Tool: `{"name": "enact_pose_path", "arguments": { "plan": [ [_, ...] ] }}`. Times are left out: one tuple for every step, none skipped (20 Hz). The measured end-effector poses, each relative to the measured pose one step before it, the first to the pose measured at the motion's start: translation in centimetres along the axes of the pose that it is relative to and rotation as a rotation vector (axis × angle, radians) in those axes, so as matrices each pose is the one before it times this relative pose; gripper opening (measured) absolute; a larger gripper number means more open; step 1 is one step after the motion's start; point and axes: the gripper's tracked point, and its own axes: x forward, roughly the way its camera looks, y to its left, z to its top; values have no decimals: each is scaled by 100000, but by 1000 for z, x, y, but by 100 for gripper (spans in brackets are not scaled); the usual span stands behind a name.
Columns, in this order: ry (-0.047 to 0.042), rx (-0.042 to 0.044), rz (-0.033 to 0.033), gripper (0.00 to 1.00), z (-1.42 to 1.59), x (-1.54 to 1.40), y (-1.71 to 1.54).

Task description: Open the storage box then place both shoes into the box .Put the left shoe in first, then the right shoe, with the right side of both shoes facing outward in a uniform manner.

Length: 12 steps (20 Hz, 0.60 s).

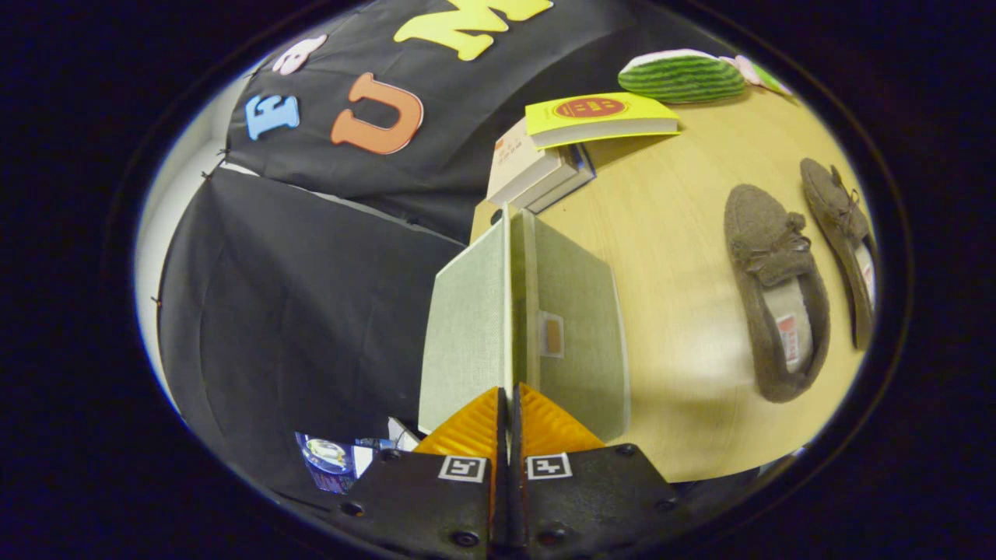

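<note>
A grey-green fabric storage box (pixel 580 327) with a small tag on its face sits on the wooden table (pixel 669 233), just ahead of my fingers. Its lid (pixel 467 327) is raised off the box, and its thin pale edge runs straight away from the fingertips. My gripper (pixel 510 395) is shut on that edge. Two brown fuzzy shoes lie side by side on the table beyond the box. The nearer shoe (pixel 774 295) and the farther shoe (pixel 844 233) are both apart from the box.
A stack of books (pixel 541 167) with a yellow book (pixel 599 117) on top stands past the box's far end. A watermelon-striped cushion (pixel 681 76) lies behind them. Printed papers (pixel 334 459) lie low beside the fingers, off the table's edge.
</note>
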Motion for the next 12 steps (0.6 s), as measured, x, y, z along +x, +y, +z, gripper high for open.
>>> {"name": "enact_pose_path", "arguments": {
  "plan": [
    [-631, -786, 1349, 6, 152, -279, 1016],
    [-871, -427, 1890, 6, 133, -378, 1338],
    [-799, -859, 1752, 6, 180, -255, 1322],
    [-653, -1093, 1420, 6, 140, -330, 1320],
    [-472, -1300, 964, 6, -32, -157, 1426],
    [280, -1748, 1166, 6, 217, 16, 1651],
    [-986, -2429, 1234, 6, 100, -114, 1562],
    [-309, -2499, 1237, 6, 288, 188, 1519],
    [-477, -2234, 1060, 6, 38, 163, 1577],
    [-120, -2379, 793, 5, -29, 468, 1466],
    [290, -2615, 355, 5, -302, 390, 1345],
    [178, -2917, -187, 6, -189, 677, 1204]
  ]
}}
